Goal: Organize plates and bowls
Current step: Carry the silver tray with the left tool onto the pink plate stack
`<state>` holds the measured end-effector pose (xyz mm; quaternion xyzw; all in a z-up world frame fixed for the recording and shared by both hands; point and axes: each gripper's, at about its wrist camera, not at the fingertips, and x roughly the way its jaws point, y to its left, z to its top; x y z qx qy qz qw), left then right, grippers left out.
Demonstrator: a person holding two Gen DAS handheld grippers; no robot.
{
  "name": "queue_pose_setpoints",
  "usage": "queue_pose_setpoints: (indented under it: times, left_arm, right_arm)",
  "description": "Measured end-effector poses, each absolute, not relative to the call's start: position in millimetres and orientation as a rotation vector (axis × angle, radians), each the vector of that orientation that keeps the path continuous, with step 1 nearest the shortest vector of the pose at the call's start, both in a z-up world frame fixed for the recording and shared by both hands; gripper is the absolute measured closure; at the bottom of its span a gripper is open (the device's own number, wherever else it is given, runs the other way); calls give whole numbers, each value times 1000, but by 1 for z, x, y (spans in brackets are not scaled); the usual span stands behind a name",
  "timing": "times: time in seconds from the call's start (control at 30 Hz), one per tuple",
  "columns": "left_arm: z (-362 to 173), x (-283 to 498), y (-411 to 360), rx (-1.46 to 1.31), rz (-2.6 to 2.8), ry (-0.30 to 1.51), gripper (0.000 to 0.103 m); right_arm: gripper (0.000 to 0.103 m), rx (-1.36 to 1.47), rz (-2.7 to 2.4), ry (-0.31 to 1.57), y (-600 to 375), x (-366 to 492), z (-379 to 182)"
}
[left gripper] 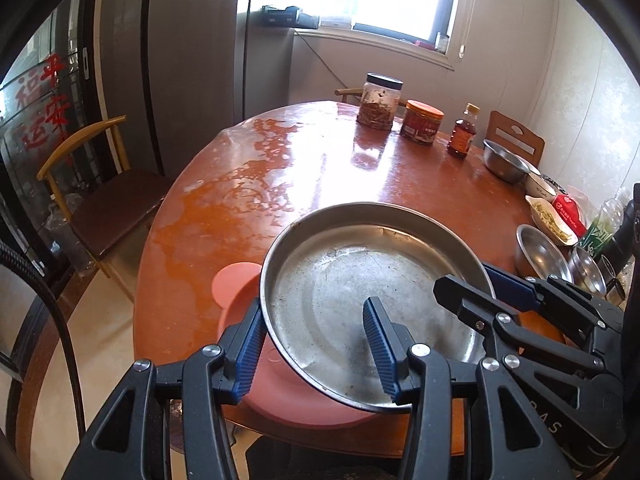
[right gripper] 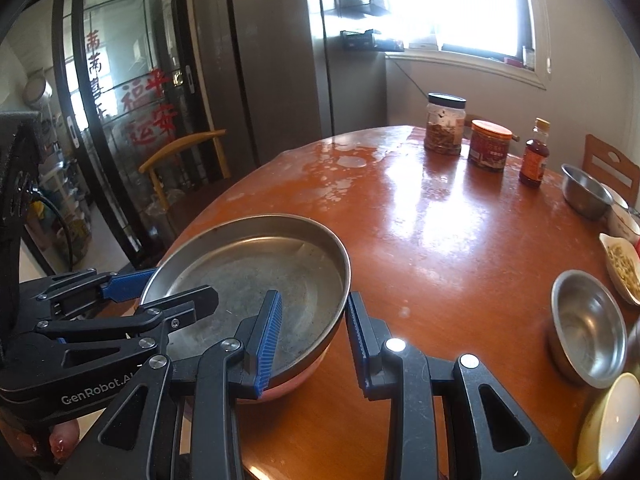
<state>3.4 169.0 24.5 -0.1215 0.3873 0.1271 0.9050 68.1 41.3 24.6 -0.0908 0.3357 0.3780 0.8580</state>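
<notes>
A large steel plate [left gripper: 360, 276] rests on a pink plate [left gripper: 248, 344] at the near edge of the round wooden table [left gripper: 248, 168]. My left gripper [left gripper: 316, 344] is open, its fingers straddling the steel plate's left rim. My right gripper [right gripper: 312, 340] is open too, straddling the steel plate's [right gripper: 256, 268] right rim; it shows in the left wrist view [left gripper: 472, 284]. The left gripper shows in the right wrist view [right gripper: 160, 292] at the plate's left rim. A small steel bowl [right gripper: 588, 324] sits to the right.
At the back stand a clear jar [left gripper: 378, 102], a red-lidded jar [left gripper: 422, 122] and a sauce bottle [left gripper: 464, 132]. A steel bowl [left gripper: 504, 160], white dishes [left gripper: 552, 216] and a cream bowl [right gripper: 608, 420] line the right side. A chair [left gripper: 104, 192] stands left of the table.
</notes>
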Motion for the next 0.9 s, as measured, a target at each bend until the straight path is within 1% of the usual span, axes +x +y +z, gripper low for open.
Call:
queue_pose_setpoints:
  times: [0.53, 0.9]
  left_arm:
    - [0, 9, 189, -261, 288, 848, 54]
    - [-5, 7, 187, -254, 275, 854, 54]
  right_arm:
    - [69, -247, 806, 779, 75, 75, -1]
    - [69, -268, 790, 803, 76, 74, -11]
